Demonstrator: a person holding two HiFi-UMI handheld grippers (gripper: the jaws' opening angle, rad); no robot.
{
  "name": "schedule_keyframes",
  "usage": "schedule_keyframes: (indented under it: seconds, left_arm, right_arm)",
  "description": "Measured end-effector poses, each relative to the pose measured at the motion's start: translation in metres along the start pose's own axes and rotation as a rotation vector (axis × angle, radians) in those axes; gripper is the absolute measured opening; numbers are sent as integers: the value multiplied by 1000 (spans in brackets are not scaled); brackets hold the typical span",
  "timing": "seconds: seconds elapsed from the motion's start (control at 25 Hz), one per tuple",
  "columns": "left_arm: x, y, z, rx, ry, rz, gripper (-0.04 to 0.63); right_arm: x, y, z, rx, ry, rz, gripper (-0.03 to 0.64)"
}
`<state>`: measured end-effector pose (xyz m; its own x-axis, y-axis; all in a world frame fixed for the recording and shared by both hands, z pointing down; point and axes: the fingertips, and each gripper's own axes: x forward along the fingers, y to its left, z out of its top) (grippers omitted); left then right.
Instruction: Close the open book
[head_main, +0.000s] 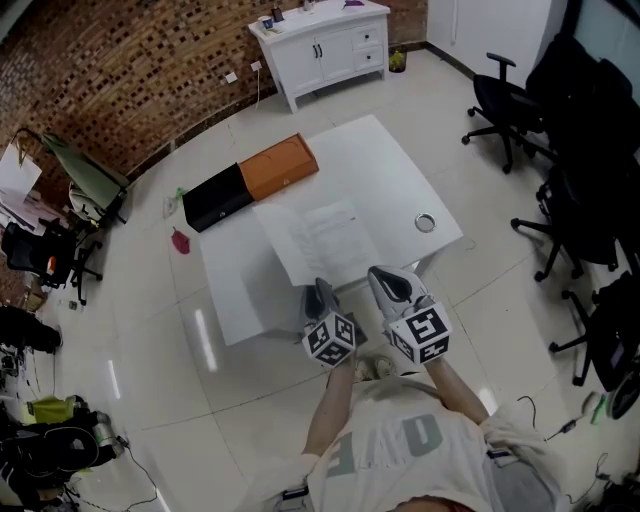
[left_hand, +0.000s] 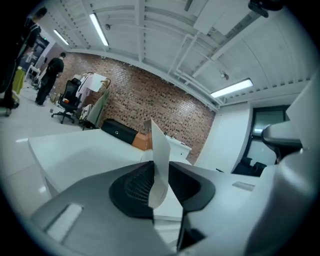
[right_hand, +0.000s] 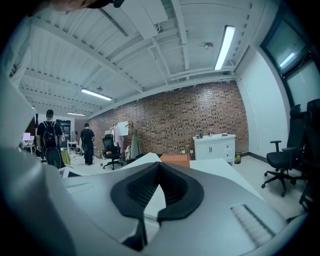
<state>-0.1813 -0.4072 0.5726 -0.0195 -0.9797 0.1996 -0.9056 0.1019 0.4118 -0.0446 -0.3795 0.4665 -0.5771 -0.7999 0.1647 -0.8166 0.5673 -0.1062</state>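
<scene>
The open book (head_main: 325, 238) lies flat on the white table (head_main: 400, 170), its white pages facing up. At the book's near edge is my left gripper (head_main: 320, 296). In the left gripper view that gripper (left_hand: 159, 167) is shut on one white page (left_hand: 161, 145), which stands upright and curls between the dark pads. Just right of it, also at the table's near edge, my right gripper (head_main: 390, 284) is beside the book. In the right gripper view its jaws (right_hand: 159, 167) meet at the tips with nothing between them.
An orange box (head_main: 278, 167) joined to a black box (head_main: 217, 197) lies at the table's far left. A small round metal thing (head_main: 425, 222) sits near the right edge. A white cabinet (head_main: 325, 45) stands behind; office chairs (head_main: 505, 100) crowd the right.
</scene>
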Motion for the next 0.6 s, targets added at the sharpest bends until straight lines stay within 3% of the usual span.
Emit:
schedule_keyframes:
  seconds: [0.16,0.4,0.6]
  left_arm:
    - [8,-33,-19,184,52,-85,87]
    - [27,-69,-89,604,243,-158,97]
    - [34,-79,-112,717,303,-161,105]
  right_arm:
    - [-5,-7,1,0,-8,-10,3]
    - [-16,-20,-5,21,9,-24,3]
    - [-23,-30,-10,39,21,-26,3]
